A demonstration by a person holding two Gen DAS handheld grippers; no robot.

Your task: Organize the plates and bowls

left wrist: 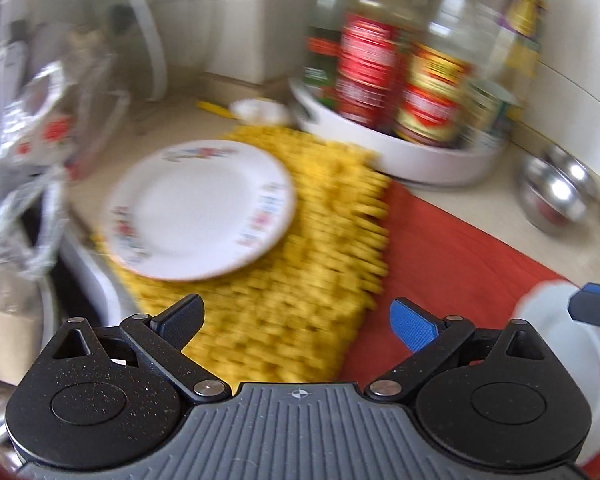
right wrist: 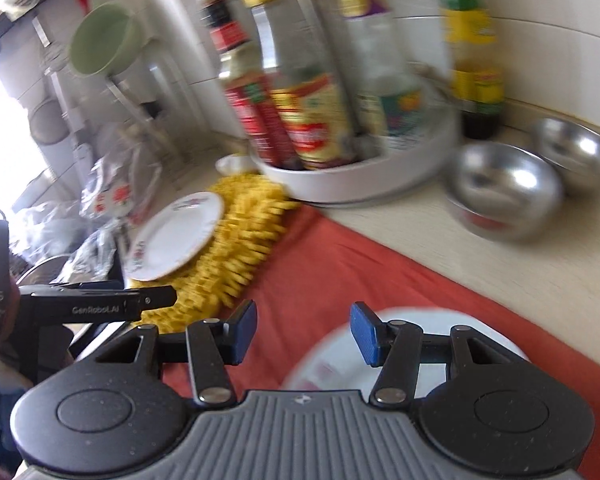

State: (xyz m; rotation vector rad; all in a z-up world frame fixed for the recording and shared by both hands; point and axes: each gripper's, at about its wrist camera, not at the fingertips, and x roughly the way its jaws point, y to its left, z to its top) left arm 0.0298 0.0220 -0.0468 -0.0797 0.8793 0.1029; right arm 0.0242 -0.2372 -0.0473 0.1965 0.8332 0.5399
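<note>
Two floral plates are seen: one [left wrist: 202,208] on the yellow mat [left wrist: 300,280], one [right wrist: 400,344] on the red cloth [right wrist: 360,260]. Both tongs, left gripper [left wrist: 296,320] and right gripper [right wrist: 303,332], are spread wide and grasp nothing. The near plate's rim is best approached low and square by the right gripper, a judgement only.

Both pictures are bright with daylight. In the right wrist view a white glow washes out the far left edge. Almost everything is smeared with blur, most of all the sauce bottles [left wrist: 380,56] and yellow mat [left wrist: 300,248]. Steel bowls [right wrist: 504,188] shine with glare. Edges bend round.
</note>
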